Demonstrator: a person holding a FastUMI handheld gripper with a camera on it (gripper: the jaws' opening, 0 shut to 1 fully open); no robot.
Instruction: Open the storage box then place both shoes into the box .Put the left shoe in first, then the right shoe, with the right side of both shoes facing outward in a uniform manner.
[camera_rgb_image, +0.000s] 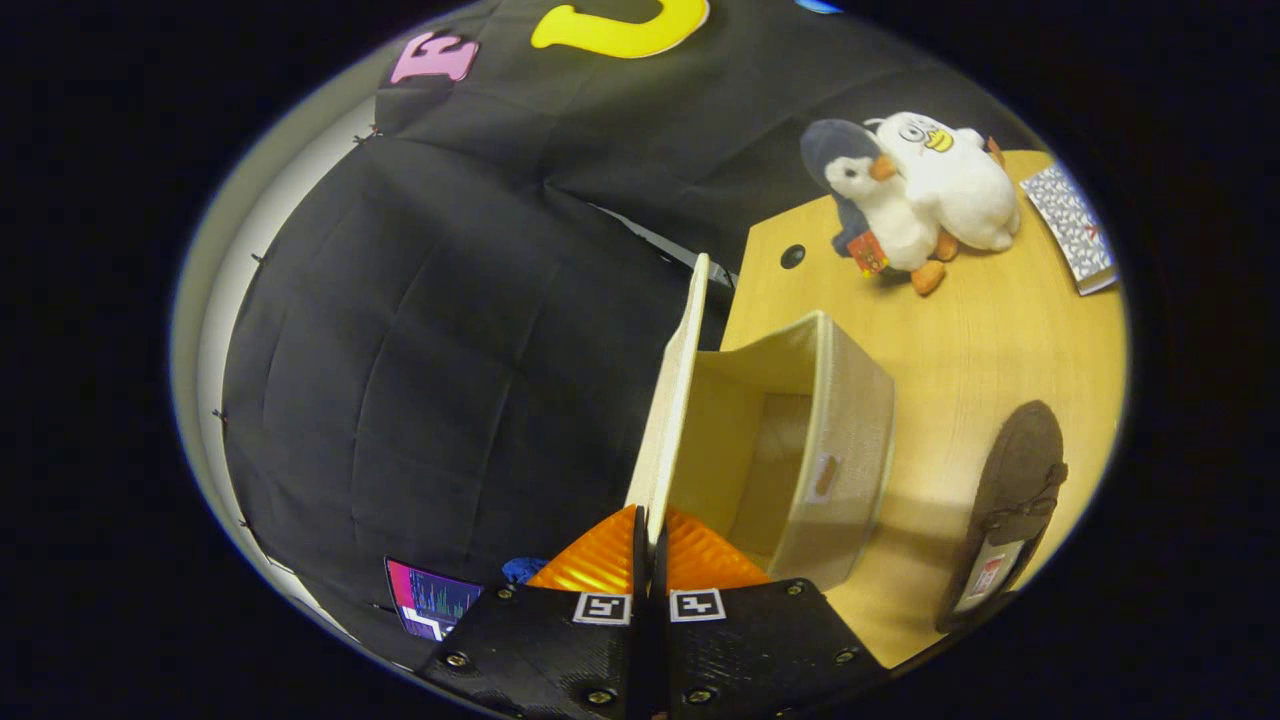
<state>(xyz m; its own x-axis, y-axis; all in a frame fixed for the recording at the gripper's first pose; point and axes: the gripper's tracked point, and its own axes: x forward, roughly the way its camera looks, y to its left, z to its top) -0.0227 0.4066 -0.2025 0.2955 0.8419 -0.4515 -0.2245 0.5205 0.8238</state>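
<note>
Jaws (648, 545) are pressed together on the lower edge of the box lid (675, 400), pinching the thin panel between both fingers. The lid rises straight ahead from the jaws, standing nearly upright, its top edge reaching toward the black cloth wall (430, 330).

Just to the right of the lid, the storage box (835, 440) lies open on the wooden surface (990, 340), its pale inside showing bare. A small handle tab sits on the box's near outer wall. The box stands at the surface's left edge, with the cloth wall behind the lid.

Right of the box, apart from it, a dark shoe (1010, 500) lies on the surface near its right edge, sole side toward the camera as far as can be told. Bare wood lies between box and shoe.

Beyond the box, well apart from it, two plush penguins (910, 190) rest together at the far end, with a patterned booklet (1072, 225) just right of them. A small dark hole (792, 256) marks the surface left of the toys.
</note>
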